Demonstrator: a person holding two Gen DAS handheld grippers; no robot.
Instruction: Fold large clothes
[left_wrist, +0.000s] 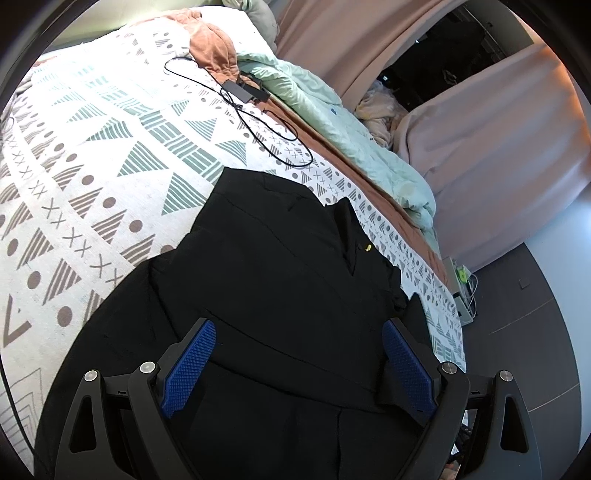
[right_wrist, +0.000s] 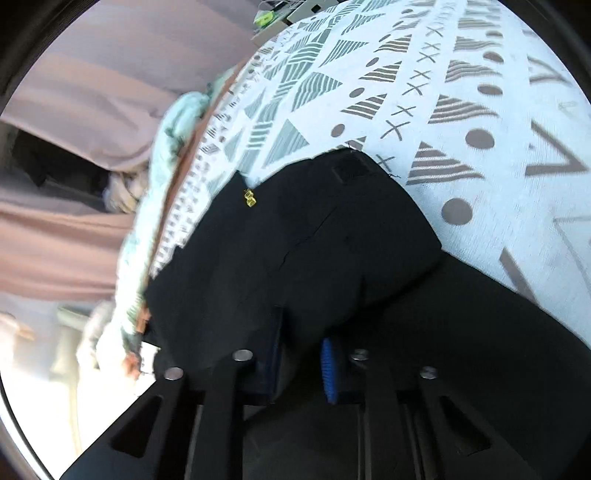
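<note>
1. The black garment (left_wrist: 266, 280) lies spread on the patterned bedspread (left_wrist: 92, 155), reaching the bed's near edge; a small gold pin (left_wrist: 367, 247) sits on its lapel, toward the side where the mint duvet (left_wrist: 332, 122) is bunched.
2. I judge the step is carrying one side of the garment over its middle. To do it well I'd keep the pinched edge taut, travel low and lay it parallel to the far edge, so no crease gets trapped.
3. My right gripper (right_wrist: 301, 369) has its jaws nearly together, with black cloth between them; it looks clamped on a fold of the garment.
4. My left gripper (left_wrist: 295, 362) hovers over the garment's near part, jaws wide apart, holding nothing.
</note>
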